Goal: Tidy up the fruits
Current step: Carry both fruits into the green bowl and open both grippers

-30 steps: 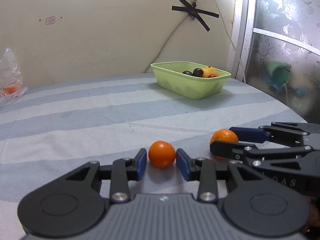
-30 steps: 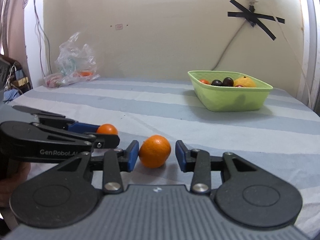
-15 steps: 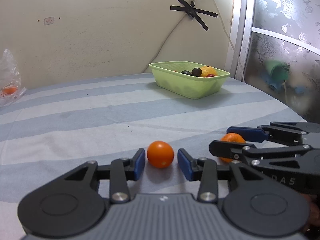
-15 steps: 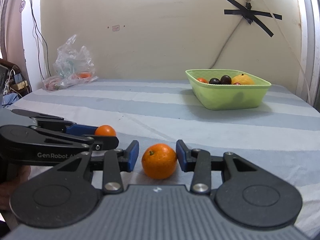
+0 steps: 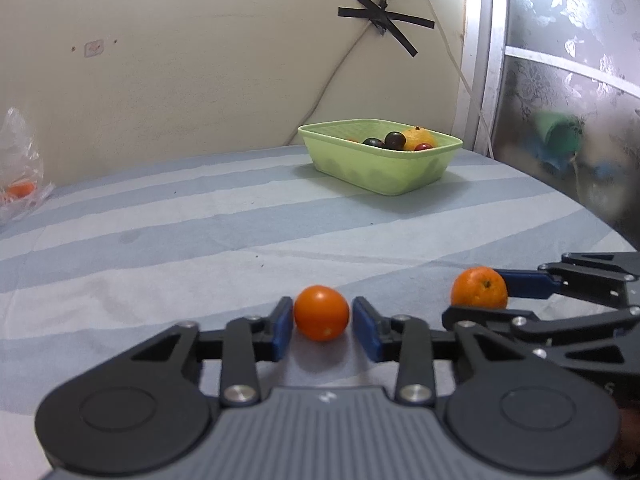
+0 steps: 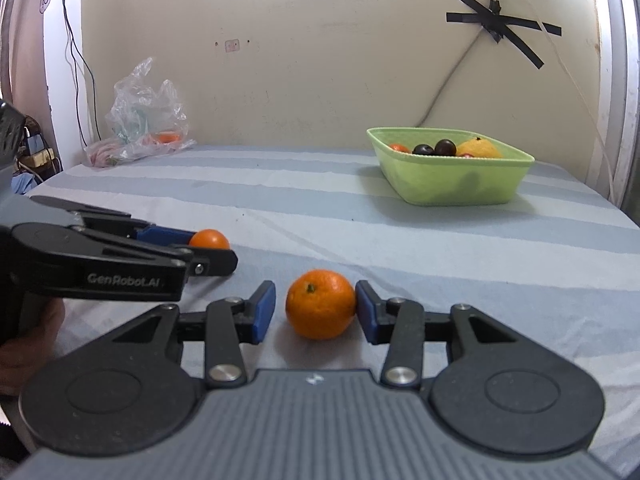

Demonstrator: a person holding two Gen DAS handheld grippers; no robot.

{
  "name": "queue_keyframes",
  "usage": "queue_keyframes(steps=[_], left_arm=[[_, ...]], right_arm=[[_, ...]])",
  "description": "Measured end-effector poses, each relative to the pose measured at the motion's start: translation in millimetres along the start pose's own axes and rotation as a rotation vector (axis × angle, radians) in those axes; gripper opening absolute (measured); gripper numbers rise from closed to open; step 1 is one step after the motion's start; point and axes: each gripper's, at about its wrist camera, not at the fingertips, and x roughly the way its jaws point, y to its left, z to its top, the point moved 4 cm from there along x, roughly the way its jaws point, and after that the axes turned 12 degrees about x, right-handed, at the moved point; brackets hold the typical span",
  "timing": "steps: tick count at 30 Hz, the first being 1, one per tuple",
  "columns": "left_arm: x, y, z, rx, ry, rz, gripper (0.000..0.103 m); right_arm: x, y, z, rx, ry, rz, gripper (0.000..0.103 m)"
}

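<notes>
Fruit already sits in your green basket (image 6: 448,188) at the right of the frame: two dark plums (image 6: 434,148), a yellow-orange citrus (image 6: 480,148) and small red pieces. Your left gripper (image 5: 322,322) is pinched down on the small orange tomato (image 5: 321,312) at lower centre of its view. Your right gripper (image 6: 316,312) is opening around the orange (image 6: 320,304) on the striped cloth (image 6: 320,208); one pad touches it, the other stands clear.
</notes>
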Motion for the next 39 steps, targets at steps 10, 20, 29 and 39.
queue_keyframes(steps=[10,20,29,39], left_arm=[[21.3,-7.1,36.7,-0.012,-0.007,-0.11,0.029],[103.7,-2.0,160.1,0.051,-0.087,-0.124,0.029],[204.1,32.0,191.9,-0.106,0.053,-0.239,0.033],[142.5,32.5,174.8,-0.151,-0.002,-0.127,0.051]], right_arm=[[-6.3,-22.4,6.8,0.028,-0.01,-0.013,0.038],[39.5,-93.3,111.3,0.067,-0.173,-0.07,0.038],[129.6,-141.7,170.1,0.171,-0.092,-0.063,0.04],[90.0,-133.1,165.7,0.2,-0.197,-0.062,0.046]])
